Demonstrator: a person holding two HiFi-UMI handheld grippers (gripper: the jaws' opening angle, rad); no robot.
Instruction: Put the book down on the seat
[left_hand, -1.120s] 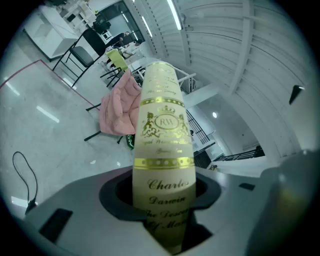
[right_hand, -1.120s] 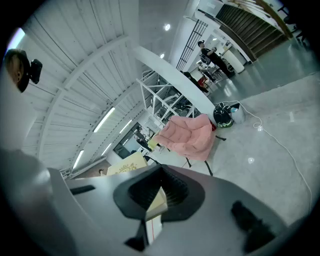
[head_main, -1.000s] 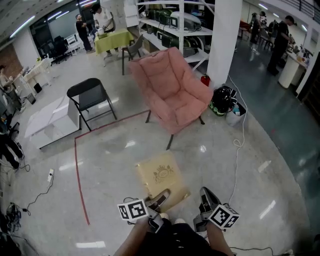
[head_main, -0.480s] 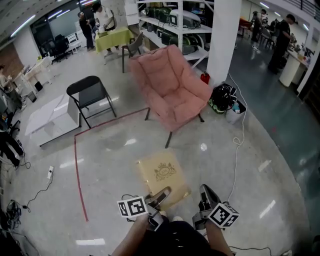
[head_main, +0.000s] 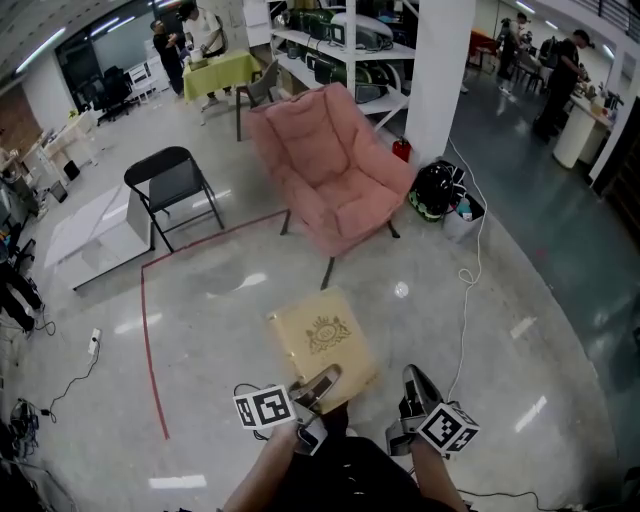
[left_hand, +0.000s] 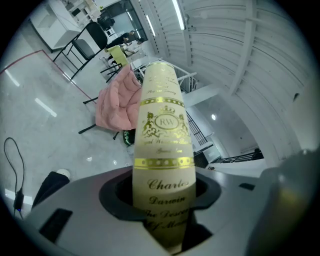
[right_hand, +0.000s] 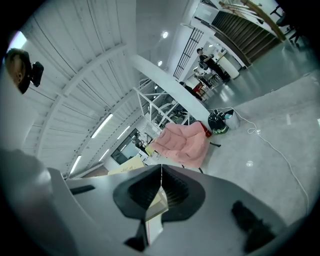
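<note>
A cream book with gold print (head_main: 322, 338) is held flat above the floor, and my left gripper (head_main: 318, 386) is shut on its near edge. In the left gripper view the book's spine (left_hand: 162, 145) stands up between the jaws of the left gripper (left_hand: 163, 202). My right gripper (head_main: 414, 388) hovers just right of the book, shut, with nothing in it; in its own view the right gripper (right_hand: 161, 172) shows its jaws meeting. The pink padded chair (head_main: 335, 170) stands ahead, its seat (head_main: 352, 218) bare. The chair also shows in both gripper views (left_hand: 116, 100) (right_hand: 183, 142).
A black folding chair (head_main: 170, 185) and a low white table (head_main: 95, 235) stand at the left. A red tape line (head_main: 148, 340) crosses the floor. A black bag (head_main: 436, 190), a white cable (head_main: 470, 280) and a white pillar (head_main: 440, 70) are right of the pink chair.
The pink chair and the floor have slid a little down and left in the head view. The book stays in the left gripper. The right gripper keeps its place.
</note>
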